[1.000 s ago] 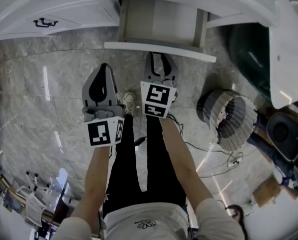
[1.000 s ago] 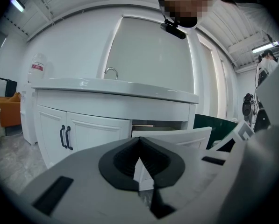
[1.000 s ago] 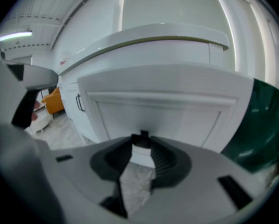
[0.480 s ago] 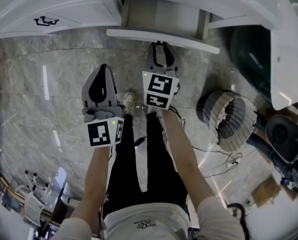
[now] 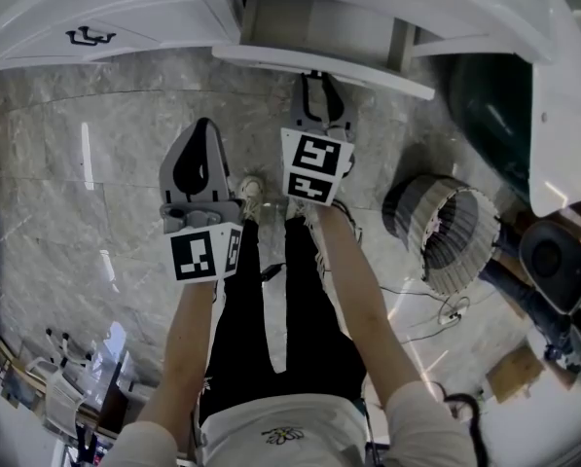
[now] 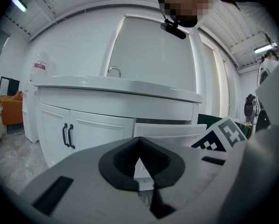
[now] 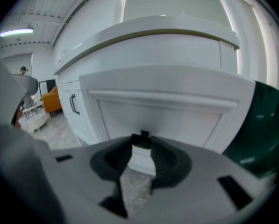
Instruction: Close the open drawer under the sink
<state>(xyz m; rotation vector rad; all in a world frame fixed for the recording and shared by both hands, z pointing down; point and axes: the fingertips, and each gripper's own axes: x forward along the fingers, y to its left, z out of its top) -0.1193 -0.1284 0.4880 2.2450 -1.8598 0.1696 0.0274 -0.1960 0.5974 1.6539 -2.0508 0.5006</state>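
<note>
The right gripper (image 7: 141, 139) has its jaws partly apart with nothing between them; only the white panel and a strip of floor show through the gap; in the head view its tips (image 5: 315, 78) sit right at the face of the drawer front (image 5: 319, 66), seemingly touching it. The left gripper (image 6: 139, 143) has its jaws brought together at the tips and holds nothing; it hangs level over the floor (image 5: 203, 126), beside the right gripper and well short of the cabinet.

The drawer (image 7: 162, 111) is under the sink counter (image 6: 116, 85) and is partly pulled out; its front panel stands forward of the cabinet face, and the head view shows the drawer box (image 5: 309, 22) behind it; from the left gripper view a dark gap lies above the panel (image 6: 169, 132).

To the left of the drawer are two cabinet doors with black handles (image 6: 67, 135); a faucet (image 6: 113, 70) rises from the counter. The floor (image 5: 95, 212) is grey marble; a round ribbed basket (image 5: 446, 232) stands to the right of the person's legs (image 5: 271, 300).
</note>
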